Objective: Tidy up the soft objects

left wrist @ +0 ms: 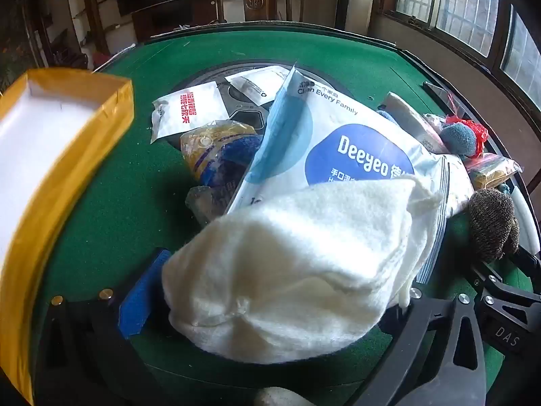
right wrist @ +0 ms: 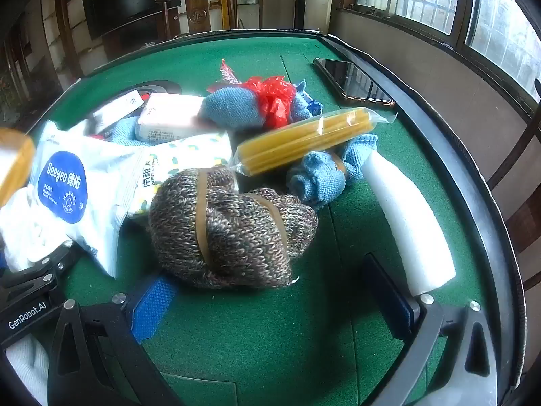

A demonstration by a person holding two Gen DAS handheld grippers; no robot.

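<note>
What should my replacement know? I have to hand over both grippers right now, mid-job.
Left gripper: jaws wide open around the white fluffy cloth, not pressing it.
Right gripper: open and empty, facing the brown knitted bundle.
Yellow box, on the left, shows nothing inside in the part visible.
Still piled on the green table: Deeyeo wipes pack, blue knitted pieces, white foam tube.
Done: nothing evident. Left: probably all the sorting.

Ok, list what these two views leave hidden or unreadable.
- Left wrist view: white cloth covers the Deeyeo wipes pack's lower print and the left gripper's right finger.
- Left wrist view: yellow box cut off by the left edge.
- Right wrist view: phone screen too small to read.
</note>
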